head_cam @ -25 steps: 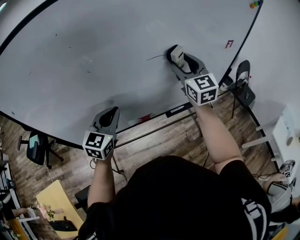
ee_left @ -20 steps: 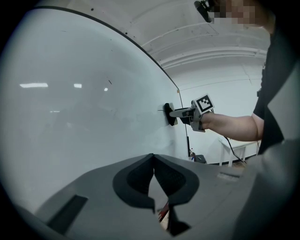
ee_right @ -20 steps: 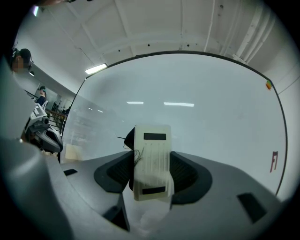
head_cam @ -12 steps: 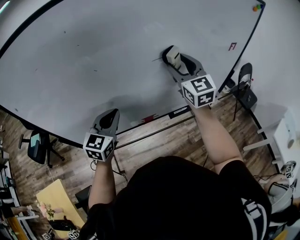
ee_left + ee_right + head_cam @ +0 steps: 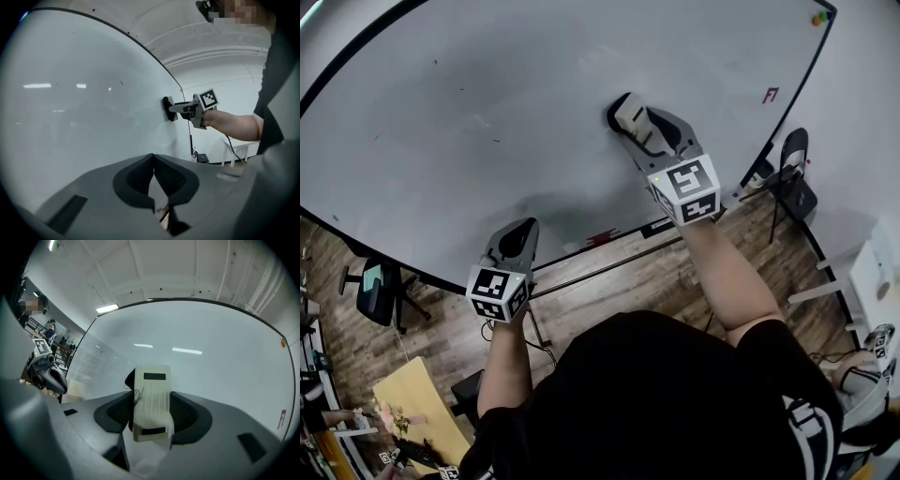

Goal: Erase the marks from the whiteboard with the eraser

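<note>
A large whiteboard fills the head view. My right gripper is shut on a white eraser with a dark felt pad, and it presses the eraser flat against the board right of centre. In the right gripper view the eraser sits between the two jaws, felt side to the board. A few faint small specks dot the board to the left. A small red mark shows near the board's right edge. My left gripper is shut and empty, low by the board's bottom edge. Its jaws meet in the left gripper view.
Coloured magnets sit in the board's top right corner. A metal rail runs below the board over a wooden floor. A black chair stands at the right, another chair at the left, and a light wooden table at the lower left.
My right gripper has slid the eraser to the left across the board, over the short dark line that lay beside it; that line no longer shows. The left gripper has stayed put.
</note>
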`<act>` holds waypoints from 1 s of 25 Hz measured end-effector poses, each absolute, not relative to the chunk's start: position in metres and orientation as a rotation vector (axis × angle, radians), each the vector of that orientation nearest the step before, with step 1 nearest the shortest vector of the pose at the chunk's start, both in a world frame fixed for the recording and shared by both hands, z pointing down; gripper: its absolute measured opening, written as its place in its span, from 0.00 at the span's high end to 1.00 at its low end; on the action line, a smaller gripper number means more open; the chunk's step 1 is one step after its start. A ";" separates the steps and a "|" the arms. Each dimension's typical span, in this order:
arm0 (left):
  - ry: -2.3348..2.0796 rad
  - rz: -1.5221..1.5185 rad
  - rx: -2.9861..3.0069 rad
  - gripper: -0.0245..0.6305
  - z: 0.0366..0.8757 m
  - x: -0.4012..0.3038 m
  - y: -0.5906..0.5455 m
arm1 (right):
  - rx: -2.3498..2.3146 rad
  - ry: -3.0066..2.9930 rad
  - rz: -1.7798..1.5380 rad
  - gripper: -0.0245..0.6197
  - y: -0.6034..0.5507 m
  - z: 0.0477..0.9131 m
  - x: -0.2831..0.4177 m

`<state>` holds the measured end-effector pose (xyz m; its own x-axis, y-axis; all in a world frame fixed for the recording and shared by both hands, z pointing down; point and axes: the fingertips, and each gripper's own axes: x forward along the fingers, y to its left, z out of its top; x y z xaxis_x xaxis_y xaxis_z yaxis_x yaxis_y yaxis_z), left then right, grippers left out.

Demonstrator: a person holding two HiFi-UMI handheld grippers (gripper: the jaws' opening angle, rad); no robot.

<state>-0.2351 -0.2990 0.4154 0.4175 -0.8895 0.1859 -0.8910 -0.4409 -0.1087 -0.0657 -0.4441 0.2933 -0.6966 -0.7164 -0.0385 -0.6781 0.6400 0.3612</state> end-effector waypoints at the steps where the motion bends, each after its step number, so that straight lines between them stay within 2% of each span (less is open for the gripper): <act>1: -1.657 0.343 2.642 0.94 0.416 -0.235 -0.299 | 1.169 -2.750 -0.537 0.60 -0.443 0.295 -0.068; 15: -1.688 0.350 2.616 0.94 0.415 -0.244 -0.296 | 0.937 -2.736 -0.755 0.60 -0.399 0.307 -0.145; 25: -1.703 0.350 2.595 0.94 0.420 -0.251 -0.288 | 0.910 -2.720 -0.778 0.60 -0.393 0.313 -0.154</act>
